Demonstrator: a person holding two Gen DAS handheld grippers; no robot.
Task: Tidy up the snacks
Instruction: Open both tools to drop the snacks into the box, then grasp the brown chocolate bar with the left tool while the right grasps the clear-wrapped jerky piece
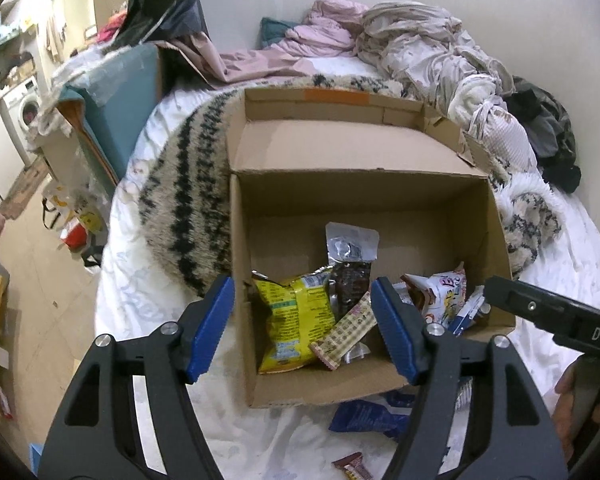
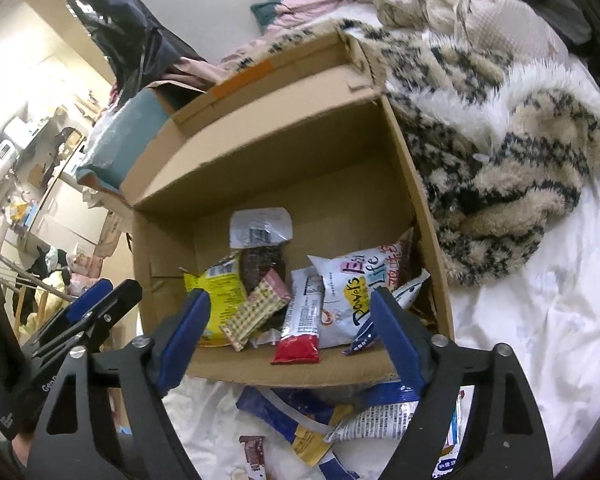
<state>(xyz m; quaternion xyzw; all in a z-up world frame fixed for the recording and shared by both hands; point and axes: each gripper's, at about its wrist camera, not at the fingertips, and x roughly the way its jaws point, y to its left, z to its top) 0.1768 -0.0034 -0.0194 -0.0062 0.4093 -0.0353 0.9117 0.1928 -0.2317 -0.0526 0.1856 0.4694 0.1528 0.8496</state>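
Observation:
An open cardboard box [image 1: 356, 192] stands on the bed and holds several snacks: a yellow bag [image 1: 296, 316], a checked bar [image 1: 348, 332], a dark vacuum pack [image 1: 352, 256] and a white bag [image 1: 440, 296]. My left gripper [image 1: 302, 292] hovers open over the box's near left part, its blue pads touching nothing. In the right wrist view my right gripper [image 2: 290, 300] is open above the box's near edge [image 2: 284, 372], over a red-and-white packet [image 2: 302, 328] and the white bag [image 2: 360, 284]. More loose packets [image 2: 300, 420] lie on the sheet in front of the box.
A furry cream-and-black blanket [image 2: 500, 152] lies against the box's right and far sides. Crumpled bedding and clothes [image 1: 420, 48] are piled at the back of the bed. The bed's left edge drops to a cluttered floor [image 1: 40, 280]. A small brown bar [image 1: 350, 466] lies near me.

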